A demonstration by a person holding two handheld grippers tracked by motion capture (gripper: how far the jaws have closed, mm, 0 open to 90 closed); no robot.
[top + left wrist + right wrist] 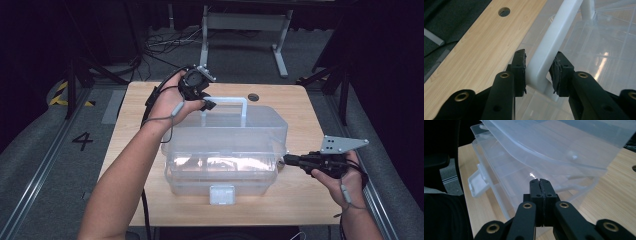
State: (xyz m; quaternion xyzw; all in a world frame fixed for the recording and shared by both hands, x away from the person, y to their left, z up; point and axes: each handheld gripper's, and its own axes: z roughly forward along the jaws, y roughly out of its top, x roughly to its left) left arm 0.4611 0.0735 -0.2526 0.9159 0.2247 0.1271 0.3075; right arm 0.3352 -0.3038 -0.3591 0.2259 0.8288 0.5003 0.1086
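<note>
**Tech 1:** Clear plastic storage box with white bar handle: location?

**Tech 2:** Centred on the light wooden table, long side toward the person, near the round cable hole at the far edge.

**Tech 1:** Left gripper status?

**Tech 2:** Clamped on the handle at its left corner, one pad on each face. Grips from above.

**Tech 1:** Right gripper?

**Tech 2:** Pressed fully together, nothing between the pads. Held level at the right end of the box, tips at or just beside the wall. Contact not confirmable.

**Tech 1:** Stage reached?

**Tech 2:** Judged as opening, partly done. Small white front latch apparently released, standing out from the front wall. Transparent upper lid section tilted and raised off the clear lower tray, with an open gap between them in the right gripper view.

**Tech 1:** Remaining?

**Tech 2:** Probably as follows: keep the clamp on the handle, steady the base with the closed tips, swing the lid fully back. No judgement possible on contents: too faint to tell.
</note>
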